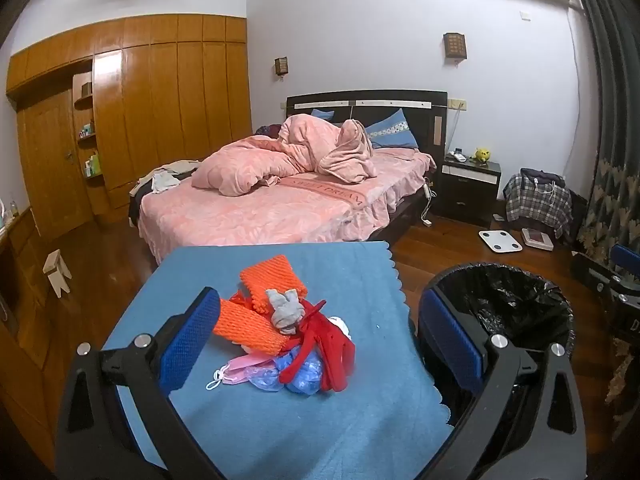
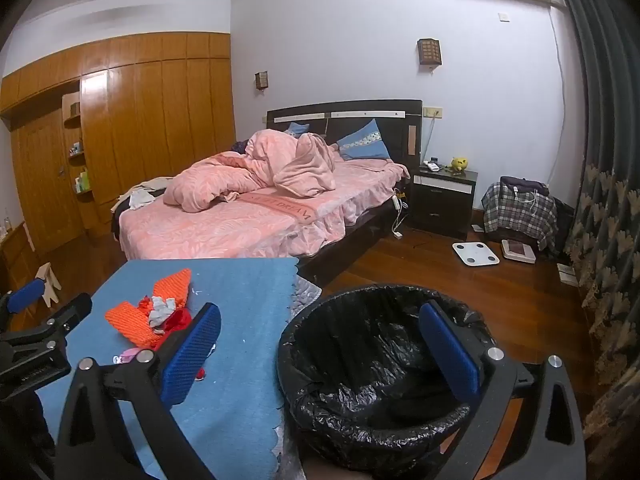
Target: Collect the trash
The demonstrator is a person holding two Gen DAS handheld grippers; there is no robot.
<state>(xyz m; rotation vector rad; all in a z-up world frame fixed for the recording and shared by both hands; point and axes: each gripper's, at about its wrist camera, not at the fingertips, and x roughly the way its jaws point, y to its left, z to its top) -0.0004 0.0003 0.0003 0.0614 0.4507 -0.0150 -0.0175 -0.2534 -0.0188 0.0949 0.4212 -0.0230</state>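
Counter cloth (image 1: 280, 420): plain blue. Foam netting (image 1: 276, 276): orange, mesh-textured. Glove (image 1: 328, 344): red. Face mask (image 1: 236, 372): pink. Bin liner (image 2: 360, 360): glossy black. Bedspread (image 1: 248, 216): pink, leaf pattern. Blanket (image 1: 536, 200): grey-white plaid. Wardrobe (image 1: 168, 92): amber wood. Tool pads (image 1: 192, 340): blue.

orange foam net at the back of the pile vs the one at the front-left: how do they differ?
The back orange foam net lies clear of the heap, only its near edge under the grey wad. The front orange foam net is partly covered by the grey wad and the red glove, and reaches toward the left gripper. Both are orange mesh sleeves on the blue cloth.
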